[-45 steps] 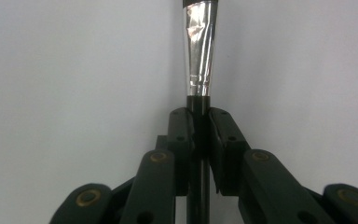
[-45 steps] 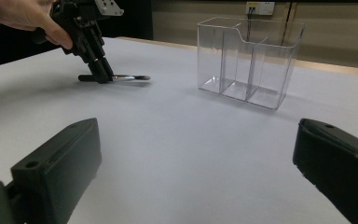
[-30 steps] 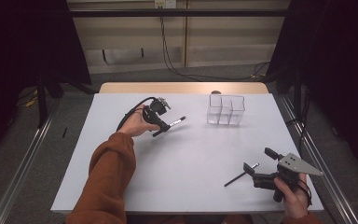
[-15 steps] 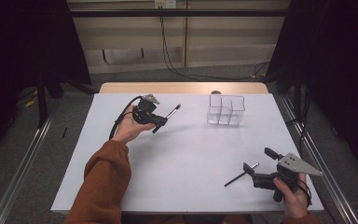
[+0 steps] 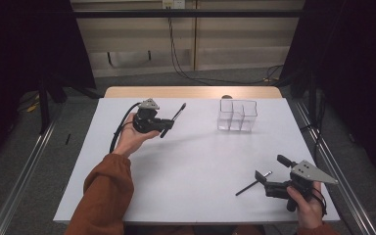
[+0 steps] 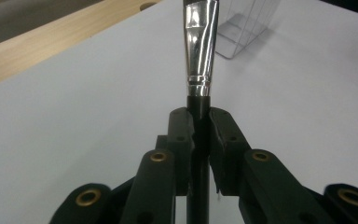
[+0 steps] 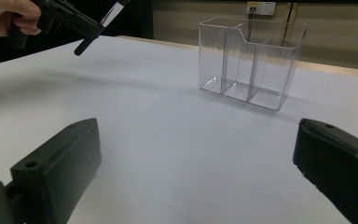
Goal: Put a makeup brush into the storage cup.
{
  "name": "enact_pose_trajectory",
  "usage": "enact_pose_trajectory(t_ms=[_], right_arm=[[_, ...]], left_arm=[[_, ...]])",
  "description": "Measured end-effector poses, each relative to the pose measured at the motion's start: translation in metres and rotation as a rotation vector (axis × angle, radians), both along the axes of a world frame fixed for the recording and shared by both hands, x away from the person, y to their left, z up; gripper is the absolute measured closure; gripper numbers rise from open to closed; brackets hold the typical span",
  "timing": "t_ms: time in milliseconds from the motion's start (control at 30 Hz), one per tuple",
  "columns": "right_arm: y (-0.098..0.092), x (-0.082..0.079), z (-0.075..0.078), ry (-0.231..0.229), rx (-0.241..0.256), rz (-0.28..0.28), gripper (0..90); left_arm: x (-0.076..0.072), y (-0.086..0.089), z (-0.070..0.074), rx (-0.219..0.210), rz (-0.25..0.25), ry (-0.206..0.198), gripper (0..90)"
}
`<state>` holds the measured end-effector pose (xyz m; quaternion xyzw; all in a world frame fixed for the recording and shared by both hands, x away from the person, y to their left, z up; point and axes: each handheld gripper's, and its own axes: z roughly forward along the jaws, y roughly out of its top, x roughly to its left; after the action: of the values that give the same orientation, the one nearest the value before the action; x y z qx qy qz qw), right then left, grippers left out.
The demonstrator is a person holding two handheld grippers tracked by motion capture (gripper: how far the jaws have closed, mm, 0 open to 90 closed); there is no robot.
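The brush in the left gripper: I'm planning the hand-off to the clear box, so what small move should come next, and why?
Probably carry the left gripper rightward toward the clear organizer. Its jaws are shut on the brush, held above the table, bristles aimed at the organizer, whose compartments look empty. The right gripper rests open.

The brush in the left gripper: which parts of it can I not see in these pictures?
- Bristles: in the left gripper view the top edge cuts the brush off above its metal ferrule.
- Handle: the shut left gripper hides part of it.
- High view: the brush is too small for detail.
- Right gripper view: the top edge cuts off its tip.
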<state>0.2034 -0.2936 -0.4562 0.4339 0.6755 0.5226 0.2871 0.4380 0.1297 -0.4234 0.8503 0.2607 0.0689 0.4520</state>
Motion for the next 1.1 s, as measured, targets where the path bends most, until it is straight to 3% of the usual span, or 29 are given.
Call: enact_pose_trajectory(t_ms=[233,333,433,733,1100], right_arm=[[0.0,0.0,0.0,-0.002,0.001,0.001,0.9],[0.0,0.0,0.0,0.0,0.001,0.001,1.0],[0.0,0.0,0.0,0.001,0.001,0.002,1.1],[0.0,0.0,0.0,-0.002,0.005,0.0,1.1],[0.001,0.0,0.0,-0.003,0.011,0.002,1.0]], left_arm=[[-0.005,0.005,-0.003,-0.07,0.022,-0.052,79.6],[-0.007,0.008,-0.004,-0.118,0.015,-0.073,79.6],[-0.01,0.01,-0.004,-0.125,0.023,-0.085,79.6],[-0.023,0.013,-0.002,-0.203,0.028,-0.124,79.6],[-0.039,0.009,0.0,-0.219,0.007,-0.132,79.6]])
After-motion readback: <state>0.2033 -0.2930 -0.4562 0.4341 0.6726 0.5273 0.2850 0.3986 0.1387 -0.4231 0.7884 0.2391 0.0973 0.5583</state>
